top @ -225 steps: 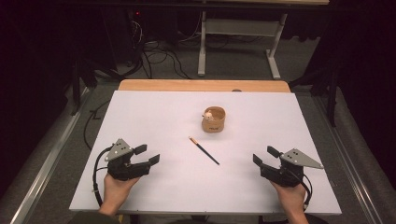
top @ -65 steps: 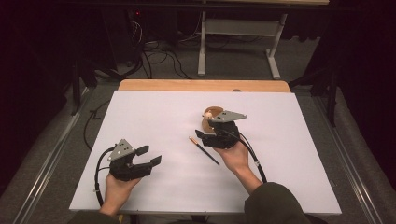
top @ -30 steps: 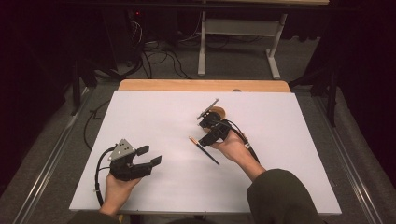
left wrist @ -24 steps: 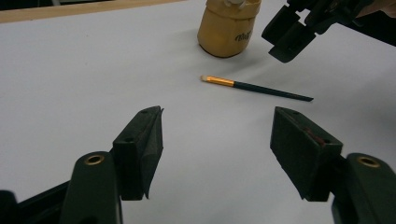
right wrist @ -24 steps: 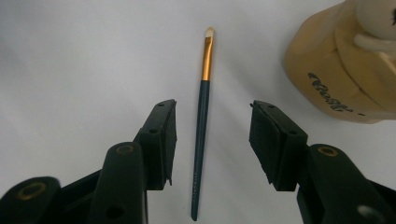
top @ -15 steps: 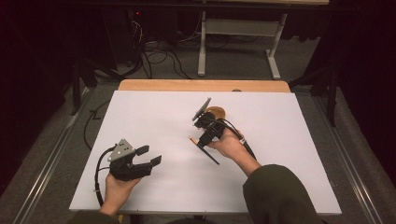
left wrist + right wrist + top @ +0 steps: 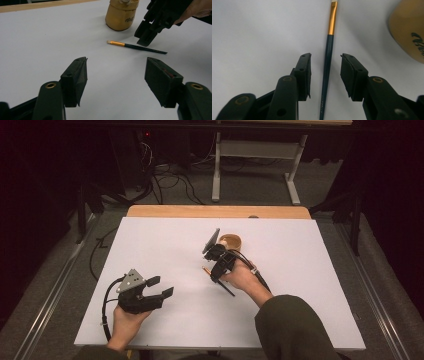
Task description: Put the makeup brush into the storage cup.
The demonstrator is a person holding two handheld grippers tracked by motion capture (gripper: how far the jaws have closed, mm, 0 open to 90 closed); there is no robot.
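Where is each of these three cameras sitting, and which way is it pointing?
High view: above the person's side, looking forward and down on the white table; both forearms and hands show.
Left gripper view: rides on the left gripper, looking across the table at the brush and tan cup.
Right gripper view: rides on the right gripper, looking down with its jaws either side of the brush.
All three share brush and cup.

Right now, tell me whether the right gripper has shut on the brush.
Not yet: the right gripper is open, its jaws just closing. The brush lies flat on the table between the pads, gaps on both sides.
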